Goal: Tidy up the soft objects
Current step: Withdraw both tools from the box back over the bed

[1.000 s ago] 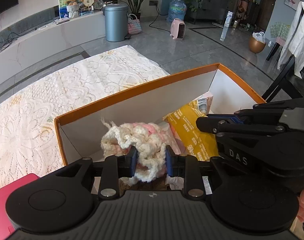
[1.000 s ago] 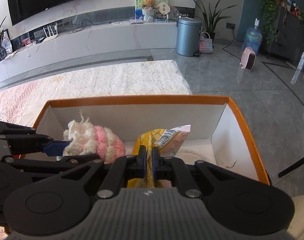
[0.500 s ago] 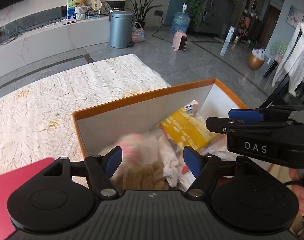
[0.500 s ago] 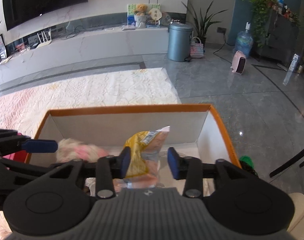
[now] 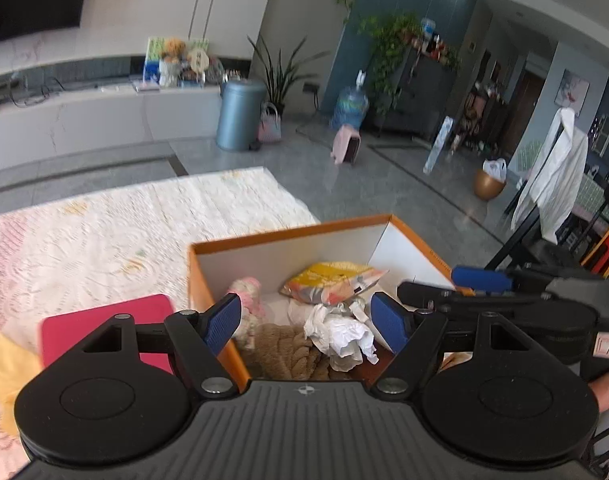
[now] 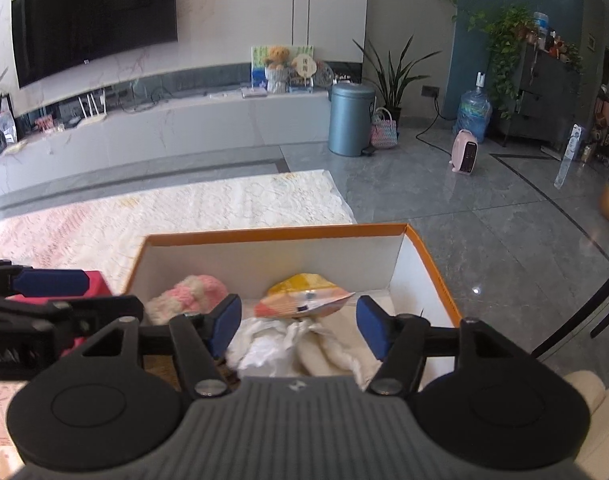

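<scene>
Looking along both wrist cameras, I see my left gripper (image 5: 306, 318) with its blue fingers (image 5: 223, 322) spread wide and holding nothing, hovering above the near edge of the orange box (image 5: 288, 230). My right gripper (image 6: 298, 324) is likewise wide open and empty, its fingers (image 6: 370, 326) poised over the same box (image 6: 272, 234). Inside the box, the pink-and-white crocheted piece (image 6: 188, 294) lies in the far left corner against the white wall, and the yellow snack packet (image 6: 304, 296) rests just beside it toward the middle. Nearer to me sit a crumpled white plastic bag (image 5: 338, 334) and a brown fuzzy cloth (image 5: 288, 354), touching each other; from the right camera a cream cloth (image 6: 328, 352) shows beside the white bag. A red flat item (image 5: 104, 324) lies outside the box on the lace-patterned cloth (image 5: 104, 232), just left of the box wall. The left view is blurred, so the crocheted piece there is hard to make out, and the gripper bodies hide the box's near portion in both views.
</scene>
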Available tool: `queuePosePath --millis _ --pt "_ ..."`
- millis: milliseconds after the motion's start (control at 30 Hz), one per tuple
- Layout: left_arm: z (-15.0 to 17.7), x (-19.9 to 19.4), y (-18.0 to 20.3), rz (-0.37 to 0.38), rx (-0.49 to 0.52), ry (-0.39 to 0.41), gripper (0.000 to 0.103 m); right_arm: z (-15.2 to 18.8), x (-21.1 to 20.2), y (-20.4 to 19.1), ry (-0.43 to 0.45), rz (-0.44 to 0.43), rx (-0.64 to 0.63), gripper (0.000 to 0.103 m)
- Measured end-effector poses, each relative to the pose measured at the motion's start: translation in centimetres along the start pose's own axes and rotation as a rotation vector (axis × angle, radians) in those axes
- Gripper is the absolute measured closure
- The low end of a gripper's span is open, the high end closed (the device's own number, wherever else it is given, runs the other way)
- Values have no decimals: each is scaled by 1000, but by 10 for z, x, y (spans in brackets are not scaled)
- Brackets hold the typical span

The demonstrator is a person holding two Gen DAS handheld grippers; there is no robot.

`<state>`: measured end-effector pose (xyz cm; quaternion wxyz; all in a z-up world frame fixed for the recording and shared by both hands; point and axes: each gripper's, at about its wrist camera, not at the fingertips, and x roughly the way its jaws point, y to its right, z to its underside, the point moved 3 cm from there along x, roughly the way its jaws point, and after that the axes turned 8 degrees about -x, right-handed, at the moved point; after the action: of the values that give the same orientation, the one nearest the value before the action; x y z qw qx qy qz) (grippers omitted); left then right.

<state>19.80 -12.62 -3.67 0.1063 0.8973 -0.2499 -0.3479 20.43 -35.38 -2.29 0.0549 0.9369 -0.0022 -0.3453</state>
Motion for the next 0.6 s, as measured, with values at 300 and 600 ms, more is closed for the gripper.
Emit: queuePosePath --millis 300,600 --pt "20 -59 -22 -62 -14 83 16 18 -42 -54 79 -47 3 29" --pt "37 -107 -79 -206 -93 157 17 24 -70 -132 159 -144 -85 29"
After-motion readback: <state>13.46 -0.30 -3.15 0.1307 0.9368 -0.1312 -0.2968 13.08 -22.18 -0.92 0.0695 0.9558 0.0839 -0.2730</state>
